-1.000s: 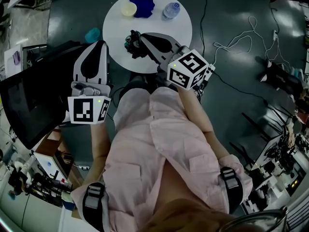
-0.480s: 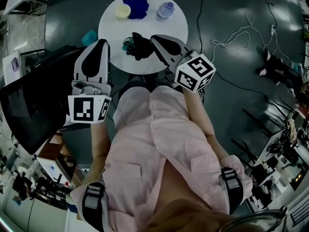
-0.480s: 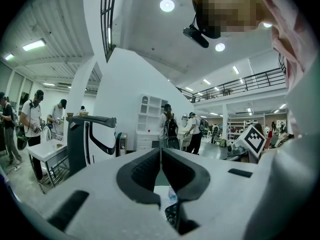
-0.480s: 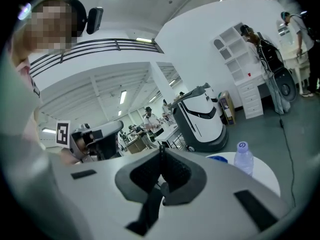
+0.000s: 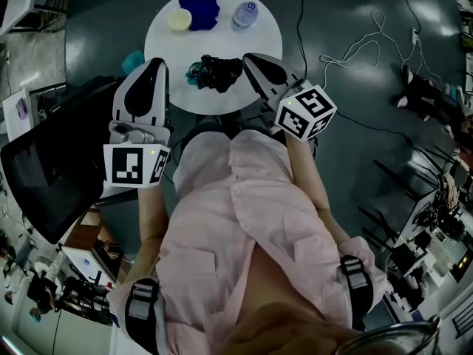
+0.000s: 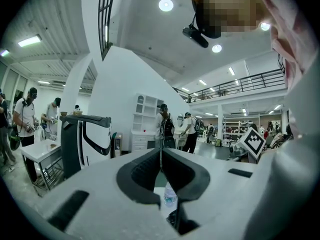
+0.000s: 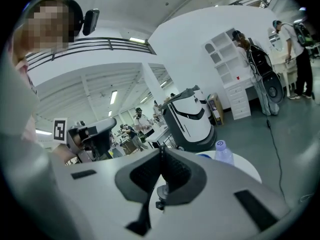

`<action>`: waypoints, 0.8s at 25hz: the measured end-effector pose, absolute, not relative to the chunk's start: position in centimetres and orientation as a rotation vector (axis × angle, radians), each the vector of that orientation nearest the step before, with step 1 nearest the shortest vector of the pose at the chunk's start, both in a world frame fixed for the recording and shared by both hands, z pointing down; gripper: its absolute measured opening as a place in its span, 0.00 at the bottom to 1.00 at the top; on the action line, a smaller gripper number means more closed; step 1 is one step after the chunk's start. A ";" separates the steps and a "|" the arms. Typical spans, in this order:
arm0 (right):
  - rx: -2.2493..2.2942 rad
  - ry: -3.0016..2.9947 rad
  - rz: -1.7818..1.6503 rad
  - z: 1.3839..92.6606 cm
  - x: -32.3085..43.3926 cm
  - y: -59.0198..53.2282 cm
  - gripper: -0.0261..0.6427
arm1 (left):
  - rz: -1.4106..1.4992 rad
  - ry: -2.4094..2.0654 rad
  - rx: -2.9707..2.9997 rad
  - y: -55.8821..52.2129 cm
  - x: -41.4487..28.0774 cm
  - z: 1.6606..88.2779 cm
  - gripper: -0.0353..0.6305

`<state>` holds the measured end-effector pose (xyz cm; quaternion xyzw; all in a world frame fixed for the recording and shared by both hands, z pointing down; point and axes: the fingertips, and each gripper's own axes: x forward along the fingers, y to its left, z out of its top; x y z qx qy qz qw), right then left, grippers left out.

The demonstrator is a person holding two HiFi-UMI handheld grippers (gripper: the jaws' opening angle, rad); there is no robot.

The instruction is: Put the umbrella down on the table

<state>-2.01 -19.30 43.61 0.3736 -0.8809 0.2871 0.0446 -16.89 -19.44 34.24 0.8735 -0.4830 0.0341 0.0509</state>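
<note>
My right gripper (image 5: 251,59), jaws pinched on a thin end of the umbrella (image 5: 216,72), has it lying on the bench (image 5: 262,28), trailing leftward from the tips (left gripper (image 5: 153,66) closed, empty, apart).

Pale pink shirt (image 5: 236,213) (black elbow straps (image 5: 143,302)).

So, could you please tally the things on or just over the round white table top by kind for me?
umbrella: 1
water bottle: 1
blue crumpled thing: 1
pale yellow round thing: 1
Total: 4
</note>
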 end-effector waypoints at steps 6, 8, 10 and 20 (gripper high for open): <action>1.222 -2.636 0.855 44.4 0.6 -19.6 0.08 | 0.109 -1.453 2.668 -19.6 -16.3 34.1 0.09; 1.248 -2.616 0.852 44.7 1.5 -19.8 0.08 | 0.109 -1.451 2.670 -19.6 -16.0 34.0 0.09; 1.274 -2.597 0.853 45.1 2.3 -19.9 0.08 | 0.110 -1.450 2.672 -19.7 -15.8 33.9 0.09; 1.349 -2.513 0.858 48.1 5.6 -21.2 0.08 | 0.110 -1.460 2.669 -19.4 -15.4 33.9 0.09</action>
